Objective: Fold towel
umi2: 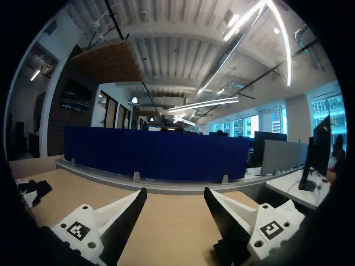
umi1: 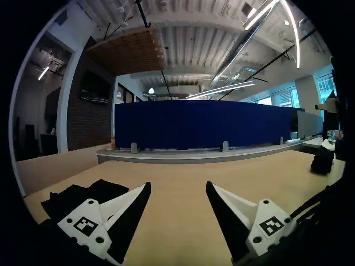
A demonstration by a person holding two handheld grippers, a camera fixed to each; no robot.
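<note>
A black towel (umi1: 84, 193) lies crumpled on the light wooden table (umi1: 186, 173), low at the left in the left gripper view and partly hidden behind the left finger. My left gripper (umi1: 177, 187) is open just above the tabletop with nothing between its fingers; the towel is beside it, not in it. My right gripper (umi2: 175, 191) is also open and empty over the same table (umi2: 173, 221). A small black and white bundle (umi2: 33, 188) rests on the table at the far left of the right gripper view. What it is I cannot tell.
A long blue partition (umi1: 199, 124) on a grey ledge closes off the table's far edge. A dark lump (umi1: 322, 160) sits near the table's right corner. Desks with monitors (umi2: 317, 155) stand to the right, and a brick wall (umi1: 88, 119) to the left.
</note>
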